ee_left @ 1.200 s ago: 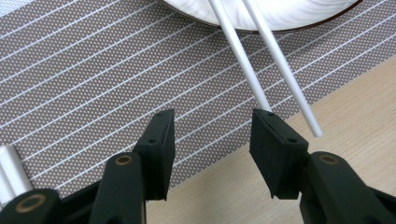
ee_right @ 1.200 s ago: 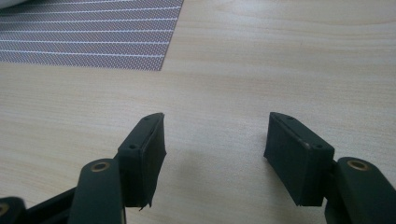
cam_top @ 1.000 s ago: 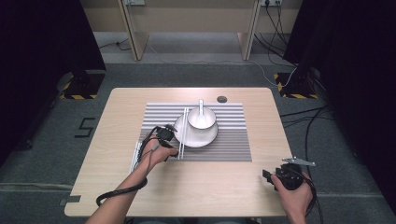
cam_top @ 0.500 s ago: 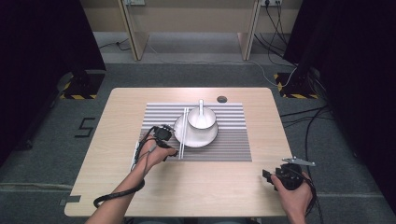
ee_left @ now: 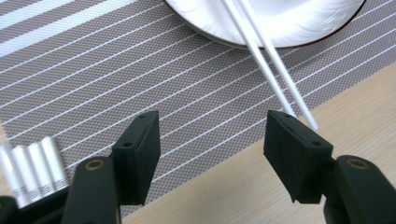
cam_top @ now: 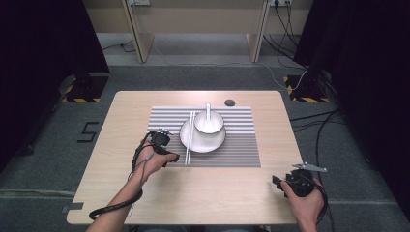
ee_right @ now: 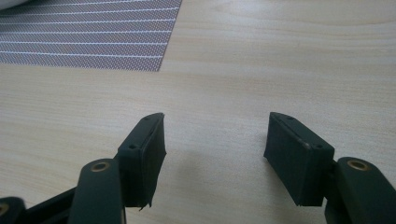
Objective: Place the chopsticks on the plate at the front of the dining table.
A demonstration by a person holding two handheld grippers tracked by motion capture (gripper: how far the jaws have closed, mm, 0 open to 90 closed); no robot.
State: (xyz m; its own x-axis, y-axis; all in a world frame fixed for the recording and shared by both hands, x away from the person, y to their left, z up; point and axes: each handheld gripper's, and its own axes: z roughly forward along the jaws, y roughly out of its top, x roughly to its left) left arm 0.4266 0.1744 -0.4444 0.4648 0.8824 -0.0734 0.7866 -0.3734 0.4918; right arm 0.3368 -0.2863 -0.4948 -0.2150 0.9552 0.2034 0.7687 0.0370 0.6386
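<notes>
light: even, overhead; shadows: soft; surroundings: dark; focus: sharp; glare: faint on plate (ee_left: 280, 18)

Open left gripper (ee_left: 212, 140) near 2 chopsticks (ee_left: 268, 65)

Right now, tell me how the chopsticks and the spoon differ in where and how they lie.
The chopsticks lie flat across the plate's left rim, their near tips reaching out over the striped mat; the spoon stands in the bowl, handle leaning on its far rim. The chopsticks are a pair of long thin sticks; the spoon is single and shorter. Both are white and held by neither tool.
</notes>
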